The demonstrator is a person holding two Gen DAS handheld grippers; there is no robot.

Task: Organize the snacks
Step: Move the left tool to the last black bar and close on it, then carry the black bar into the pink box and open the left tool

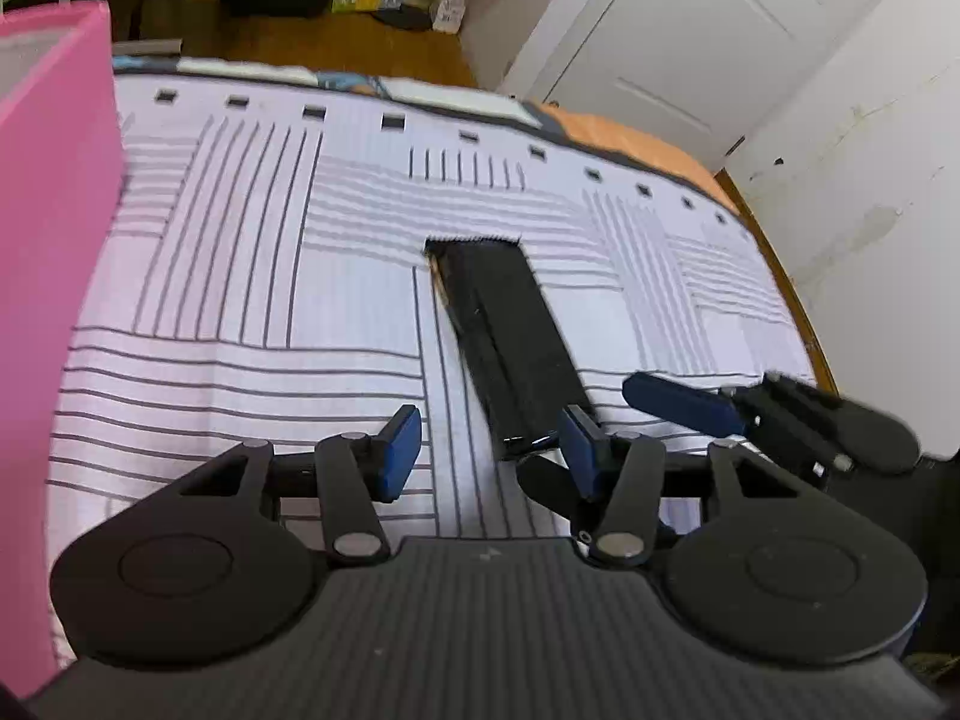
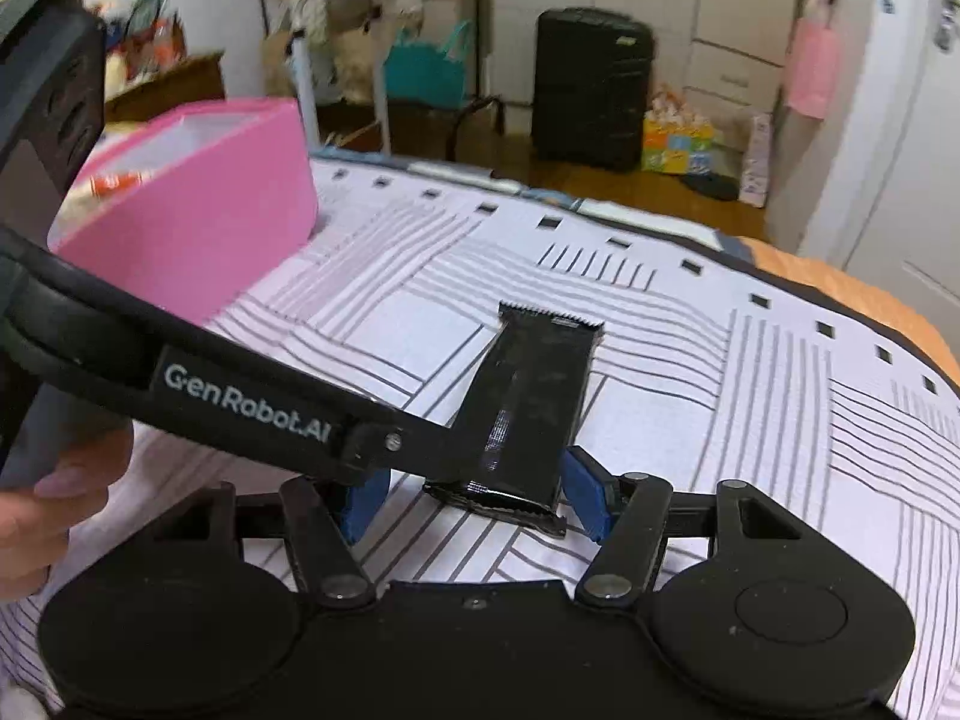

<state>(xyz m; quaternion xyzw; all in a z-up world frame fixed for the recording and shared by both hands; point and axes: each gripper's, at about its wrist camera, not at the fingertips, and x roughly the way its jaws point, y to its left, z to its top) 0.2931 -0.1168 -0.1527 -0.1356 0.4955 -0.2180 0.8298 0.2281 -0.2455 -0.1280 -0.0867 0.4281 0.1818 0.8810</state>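
Note:
A long black snack wrapper (image 1: 504,330) lies flat on the striped cloth, its serrated far end pointing away. My left gripper (image 1: 491,450) is open just above the wrapper's near end, which sits close to the right pad. In the right wrist view the same wrapper (image 2: 528,402) runs forward from my right gripper (image 2: 474,498), which is open with the near end between its blue pads. No pad visibly presses on the wrapper. The left gripper's black body (image 2: 240,402) crosses in from the left to the wrapper's left edge. From the right, a blue finger (image 1: 678,402) of the right gripper reaches in.
A pink box (image 2: 210,222) stands on the cloth at the back left with an orange packet (image 2: 114,183) inside; it fills the left edge (image 1: 54,300) in the other view. The orange table edge (image 1: 660,150) curves at the right. A hand (image 2: 48,510) holds the left tool.

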